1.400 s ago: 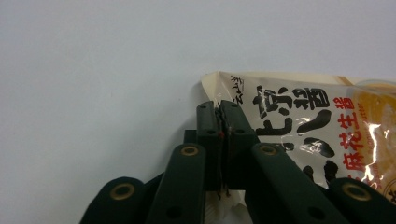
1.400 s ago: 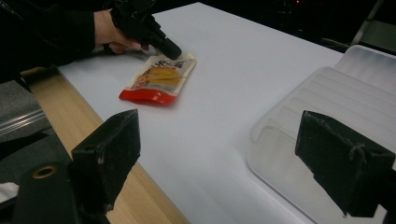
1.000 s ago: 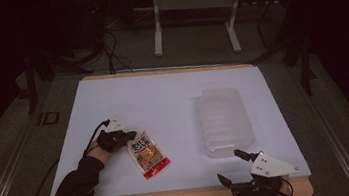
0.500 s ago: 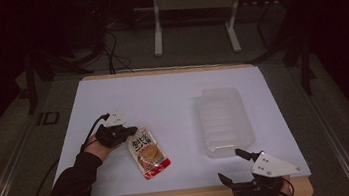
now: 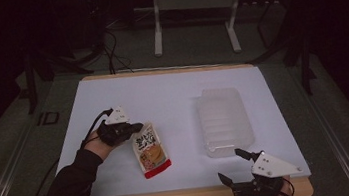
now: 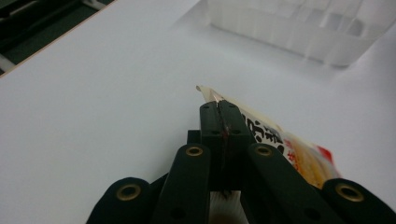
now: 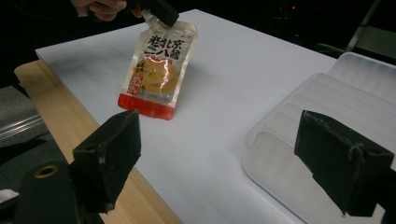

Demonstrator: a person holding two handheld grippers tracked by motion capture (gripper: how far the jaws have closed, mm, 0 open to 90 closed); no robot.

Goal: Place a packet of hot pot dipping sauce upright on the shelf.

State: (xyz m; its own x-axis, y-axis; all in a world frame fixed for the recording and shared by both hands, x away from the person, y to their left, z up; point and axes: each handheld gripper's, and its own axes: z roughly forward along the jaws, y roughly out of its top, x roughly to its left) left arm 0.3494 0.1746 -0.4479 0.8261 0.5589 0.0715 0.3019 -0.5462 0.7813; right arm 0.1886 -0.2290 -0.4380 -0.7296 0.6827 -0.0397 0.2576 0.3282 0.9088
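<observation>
Black jaws of the right claw point(image 5: 235, 166) stand wide apart at the near worktop point(image 5: 171, 91) edge, holding nothing, evidently waiting beside the clear plastic tray point(image 5: 224, 120). Farther in, the left claw point(image 5: 137, 127) is clamped on the top edge of the sauce pouch point(image 5: 150, 149), which hangs tilted, its red bottom touching the worktop. Pinching the flat seal likely keeps the contents from being squeezed.

**Pouch lifts at one end**

Left gripper point(image 5: 133, 128), clamped on the top edge of the sauce pouch point(image 5: 150, 151), sits higher and farther up the table than a second ago. Pouch now hangs tilted, red bottom edge low by the white sheet, where earlier it lay flat.
</observation>
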